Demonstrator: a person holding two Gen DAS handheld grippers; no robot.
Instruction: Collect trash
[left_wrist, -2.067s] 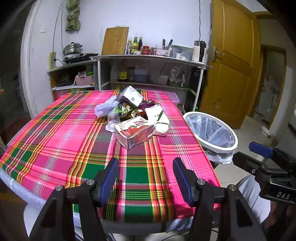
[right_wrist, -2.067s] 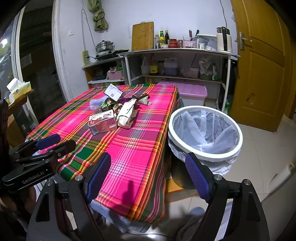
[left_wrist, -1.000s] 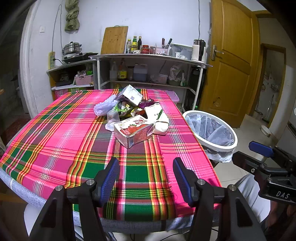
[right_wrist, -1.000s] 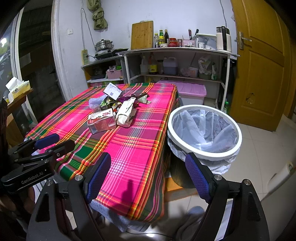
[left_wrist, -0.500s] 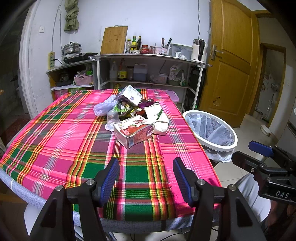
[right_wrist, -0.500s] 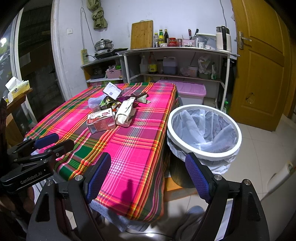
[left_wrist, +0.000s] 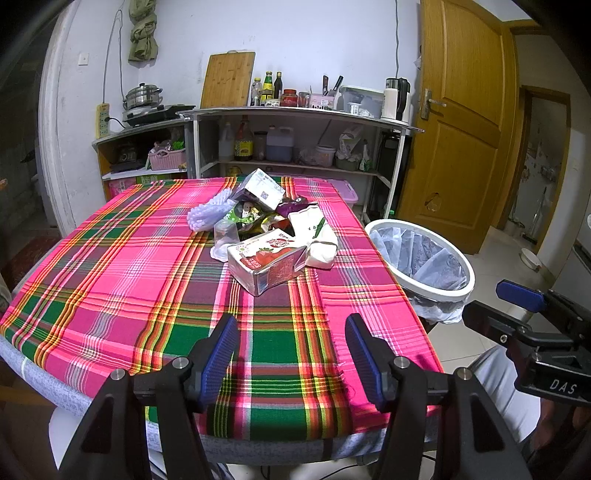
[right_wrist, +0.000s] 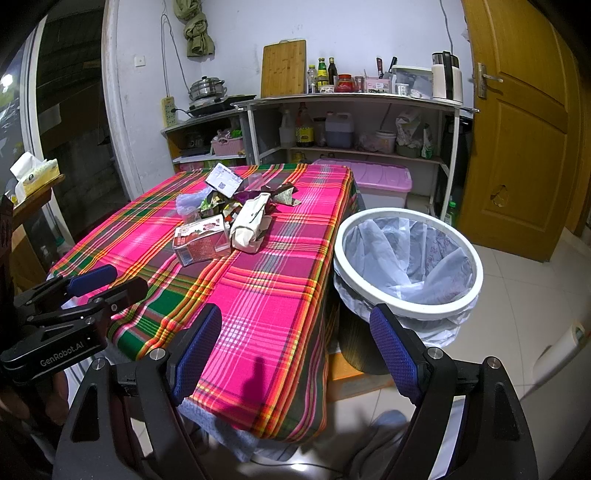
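Left wrist view: the pink carton (left_wrist: 266, 264) lies flat on the plaid counter (left_wrist: 110, 273), long axis slanting left-far to right-near, well ahead of the left hand-held gripper (left_wrist: 291, 350), whose jaws gape empty. Right hand-held gripper (right_wrist: 295, 347) likewise hangs wide open and empty near the bin (right_wrist: 406, 302).

You face a white wall (left_wrist: 332, 44) with a metal shelf (left_wrist: 295, 114) along it, a board (left_wrist: 227, 79) leaning on top. A wooden door (left_wrist: 458, 147) stands right; pale tiled floor (right_wrist: 524, 295).
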